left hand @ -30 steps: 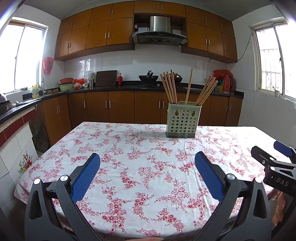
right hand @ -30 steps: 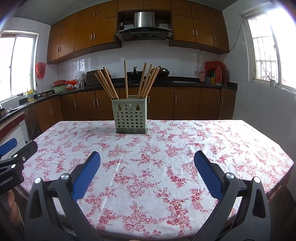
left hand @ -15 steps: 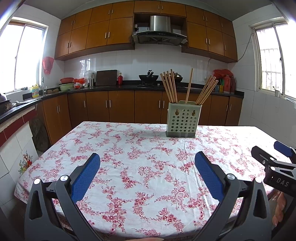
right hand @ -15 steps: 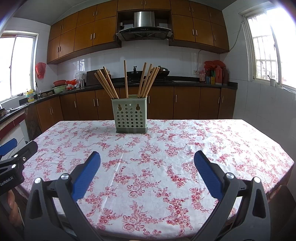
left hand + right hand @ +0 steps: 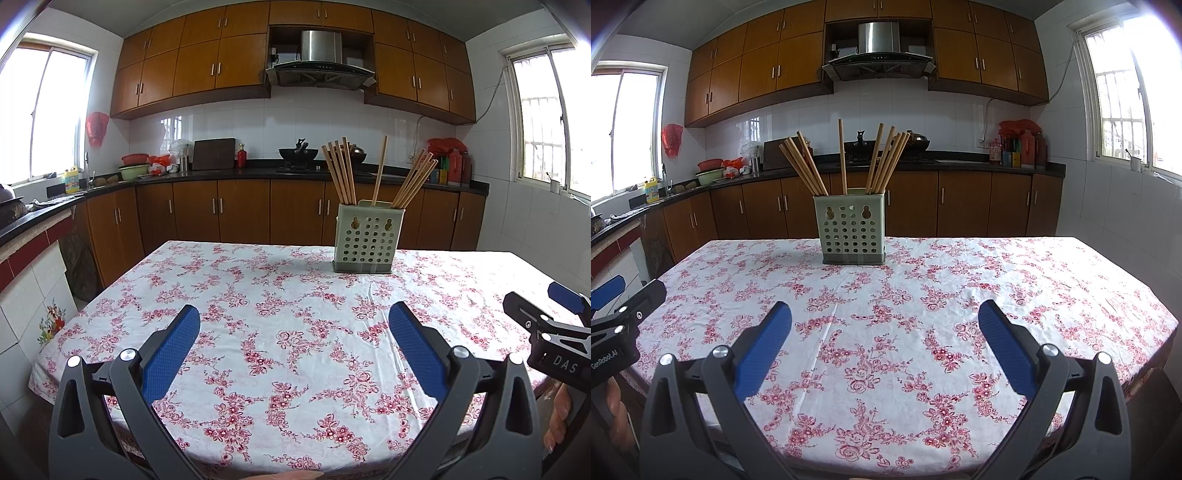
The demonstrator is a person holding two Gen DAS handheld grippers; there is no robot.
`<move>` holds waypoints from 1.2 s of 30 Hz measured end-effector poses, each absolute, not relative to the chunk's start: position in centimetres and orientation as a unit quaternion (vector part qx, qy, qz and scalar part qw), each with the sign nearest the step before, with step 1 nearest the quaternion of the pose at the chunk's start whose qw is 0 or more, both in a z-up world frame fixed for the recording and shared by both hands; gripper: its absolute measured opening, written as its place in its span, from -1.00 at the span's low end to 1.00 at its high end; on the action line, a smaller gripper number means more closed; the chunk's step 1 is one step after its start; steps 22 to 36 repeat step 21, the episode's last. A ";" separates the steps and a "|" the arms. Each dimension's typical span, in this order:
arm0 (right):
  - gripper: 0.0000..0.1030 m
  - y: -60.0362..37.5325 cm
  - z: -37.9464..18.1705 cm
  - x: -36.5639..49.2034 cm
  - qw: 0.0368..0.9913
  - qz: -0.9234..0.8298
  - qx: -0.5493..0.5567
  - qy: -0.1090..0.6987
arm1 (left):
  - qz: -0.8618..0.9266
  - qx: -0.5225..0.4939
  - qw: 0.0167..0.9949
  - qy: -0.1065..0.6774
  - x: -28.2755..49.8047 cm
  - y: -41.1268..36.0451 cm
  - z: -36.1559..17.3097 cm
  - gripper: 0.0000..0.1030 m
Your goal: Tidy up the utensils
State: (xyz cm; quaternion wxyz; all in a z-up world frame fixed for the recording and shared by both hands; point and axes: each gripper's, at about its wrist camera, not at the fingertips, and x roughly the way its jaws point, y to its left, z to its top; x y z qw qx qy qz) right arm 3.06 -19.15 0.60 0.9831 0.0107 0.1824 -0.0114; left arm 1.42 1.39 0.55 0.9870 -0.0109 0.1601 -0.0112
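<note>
I hold the left tool [image 5: 293, 326] and right tool [image 5: 884, 325] spread, empty, near the counter [image 5: 960, 295] edge; chopsticks [image 5: 846, 162] stand splayed in the far holder [image 5: 852, 230]. Best: approach level, pinch one stick high.

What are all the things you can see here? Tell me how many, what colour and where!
table: one, white cloth with red flowers, fills the foreground
utensil holder: one, pale green with round holes, far side of the table
chopsticks: about ten, light wood, standing in the holder in three bunches
wok: one, black, on the counter under the hood
range hood: one, steel and black, between the upper cabinets
cutting board: one, dark brown, leaning on the wall tiles
left gripper: one, black with blue pads, open, above the table's near edge
right gripper: one, black with blue pads, open, above the near edge
</note>
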 end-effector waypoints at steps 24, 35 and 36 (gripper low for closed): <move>0.92 -19.1 0.7 3.1 0.983 -0.012 0.011 0.183 | -0.002 -0.016 0.986 0.164 1.4 1.3 0.5 0.96; 0.92 -19.1 0.7 3.1 0.983 -0.012 0.011 0.183 | -0.002 -0.016 0.986 0.164 1.4 1.3 0.5 0.96; 0.92 -19.1 0.7 3.1 0.983 -0.012 0.011 0.183 | -0.002 -0.016 0.986 0.164 1.4 1.3 0.5 0.96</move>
